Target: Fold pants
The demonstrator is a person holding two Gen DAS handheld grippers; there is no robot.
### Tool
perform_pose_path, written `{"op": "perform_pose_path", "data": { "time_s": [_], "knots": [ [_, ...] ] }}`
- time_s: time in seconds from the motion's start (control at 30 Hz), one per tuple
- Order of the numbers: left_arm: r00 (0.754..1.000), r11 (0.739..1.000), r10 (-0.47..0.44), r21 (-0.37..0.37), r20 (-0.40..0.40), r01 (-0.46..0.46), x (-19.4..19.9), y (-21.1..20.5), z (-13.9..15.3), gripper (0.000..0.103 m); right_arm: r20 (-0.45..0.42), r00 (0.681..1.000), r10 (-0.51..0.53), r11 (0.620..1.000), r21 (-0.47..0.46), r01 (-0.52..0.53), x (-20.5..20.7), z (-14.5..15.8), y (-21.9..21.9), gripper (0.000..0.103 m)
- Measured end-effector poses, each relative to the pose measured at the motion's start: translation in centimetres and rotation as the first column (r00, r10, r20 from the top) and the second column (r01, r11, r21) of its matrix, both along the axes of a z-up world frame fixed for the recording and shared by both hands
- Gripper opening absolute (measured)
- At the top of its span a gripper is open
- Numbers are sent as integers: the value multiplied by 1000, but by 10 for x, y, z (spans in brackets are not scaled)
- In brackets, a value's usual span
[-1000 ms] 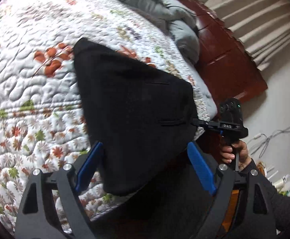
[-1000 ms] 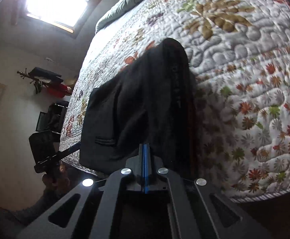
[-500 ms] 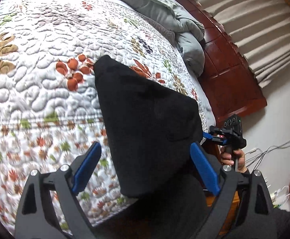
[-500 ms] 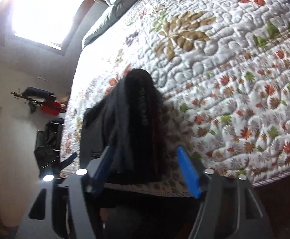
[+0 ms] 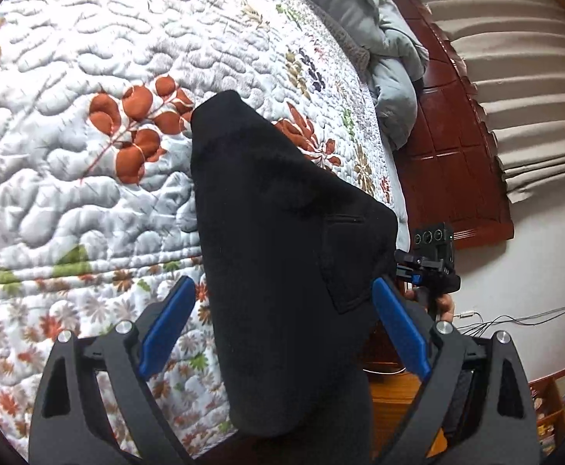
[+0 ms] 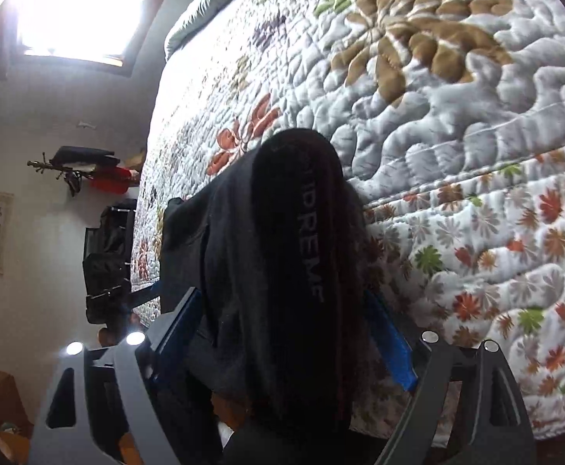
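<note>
Black pants [image 5: 278, 240] lie bunched over the edge of the quilted bed [image 5: 88, 77], one end on the quilt and the other hanging down past the edge. My left gripper [image 5: 282, 306] is open, its blue pads either side of the hanging cloth. My right gripper [image 6: 282, 321] is open too, straddling the pants [image 6: 282, 255], whose lettered side stripe faces up. The right gripper also shows in the left wrist view [image 5: 429, 263], at the pants' right edge.
A grey duvet [image 5: 383, 38] is piled at the head of the bed by the dark red headboard [image 5: 460, 155]. Cables run along the wall [image 5: 534, 317]. A coat rack [image 6: 80, 166] and black bags [image 6: 107, 255] stand by the far wall under a bright window [image 6: 73, 4].
My right gripper was shut on the pants a second ago and has opened, letting them go. The pants now rest on the bed edge. Both grippers have drawn closer to the bed.
</note>
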State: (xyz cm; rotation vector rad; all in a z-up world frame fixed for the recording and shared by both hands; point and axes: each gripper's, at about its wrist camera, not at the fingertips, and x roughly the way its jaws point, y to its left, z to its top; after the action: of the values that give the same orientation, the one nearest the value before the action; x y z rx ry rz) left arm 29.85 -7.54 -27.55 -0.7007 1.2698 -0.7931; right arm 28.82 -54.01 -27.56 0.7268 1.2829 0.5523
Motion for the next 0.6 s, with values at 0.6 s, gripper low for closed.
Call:
{"op": "perform_pose_path", "data": {
  "time_s": [0.6],
  "knots": [
    [998,997,-51,56,-42,54,2,-37,-23,88,-1,999,38,999,-12,-38,9,-14,41,86]
  ]
}}
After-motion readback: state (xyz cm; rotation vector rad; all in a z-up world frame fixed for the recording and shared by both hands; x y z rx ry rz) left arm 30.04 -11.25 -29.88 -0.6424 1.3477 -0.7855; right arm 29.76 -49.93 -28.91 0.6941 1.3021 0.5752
